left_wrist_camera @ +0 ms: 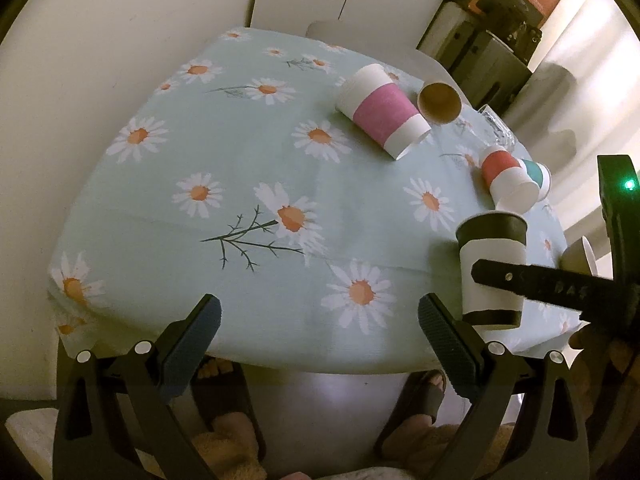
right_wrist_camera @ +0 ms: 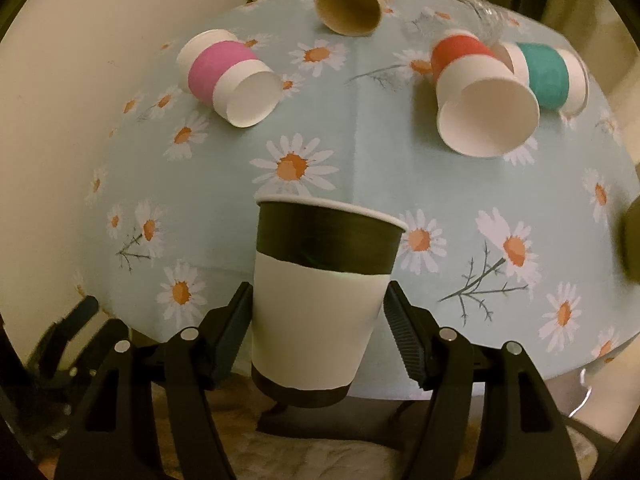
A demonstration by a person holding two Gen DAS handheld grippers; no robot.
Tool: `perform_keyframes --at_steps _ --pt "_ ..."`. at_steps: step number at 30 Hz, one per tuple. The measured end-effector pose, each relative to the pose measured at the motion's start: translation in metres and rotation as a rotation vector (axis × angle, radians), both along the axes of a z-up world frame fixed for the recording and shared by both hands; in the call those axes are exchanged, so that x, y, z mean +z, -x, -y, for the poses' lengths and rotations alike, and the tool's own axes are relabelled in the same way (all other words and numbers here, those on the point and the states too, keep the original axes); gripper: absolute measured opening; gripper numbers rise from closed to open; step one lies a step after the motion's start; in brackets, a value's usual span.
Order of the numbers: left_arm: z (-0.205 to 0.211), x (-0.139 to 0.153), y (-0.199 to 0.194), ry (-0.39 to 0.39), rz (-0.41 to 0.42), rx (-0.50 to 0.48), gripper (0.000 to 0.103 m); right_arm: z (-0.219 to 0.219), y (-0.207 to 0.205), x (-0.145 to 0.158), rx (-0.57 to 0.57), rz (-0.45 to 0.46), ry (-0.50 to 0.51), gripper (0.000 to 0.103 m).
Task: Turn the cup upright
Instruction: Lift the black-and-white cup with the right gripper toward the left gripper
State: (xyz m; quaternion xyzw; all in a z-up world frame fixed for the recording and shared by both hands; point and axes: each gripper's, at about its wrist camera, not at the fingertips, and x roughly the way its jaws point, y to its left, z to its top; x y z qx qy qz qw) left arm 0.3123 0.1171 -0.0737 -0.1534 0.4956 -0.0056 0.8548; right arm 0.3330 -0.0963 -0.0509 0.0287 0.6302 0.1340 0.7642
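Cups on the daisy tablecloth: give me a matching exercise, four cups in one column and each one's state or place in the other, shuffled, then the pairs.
Cups:
1. black cup
2. pink cup
3. brown cup
4. red cup

States:
A. on its side at the far edge, mouth toward the right wrist camera
B. upright between the right gripper fingers
C. on its side, touching the teal cup
D. on its side, far left of the group in the right wrist view

Pairs: 1-B, 2-D, 3-A, 4-C
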Motion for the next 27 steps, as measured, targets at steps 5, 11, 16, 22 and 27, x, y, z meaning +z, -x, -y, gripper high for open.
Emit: perform_keyframes --at_steps 5,11,16,22,27 --pt "0.002 0.000 -0.001 -0.006 0.000 -0.001 0.096 0.015 0.000 0.016 -0.019 0.019 -0.044 0.073" --pt "0.008 -0.002 -0.002 -0.010 -0.003 -0.018 0.096 0.046 0.016 0.049 -0.043 0.088 -0.122 0.073" --pt "0.023 0.001 -0.001 -0.045 0.015 -0.052 0.096 0.081 0.052 0.063 -0.076 0.180 -0.174 0.073" --pt "0.055 0.014 0.003 -0.102 0.054 -0.118 0.096 0.124 0.093 0.041 -0.130 0.201 -0.232 0.074" --pt "0.088 0.035 -0.010 -0.038 0.061 -0.198 0.096 0.140 0.105 0.021 -0.142 0.189 -0.265 0.074"
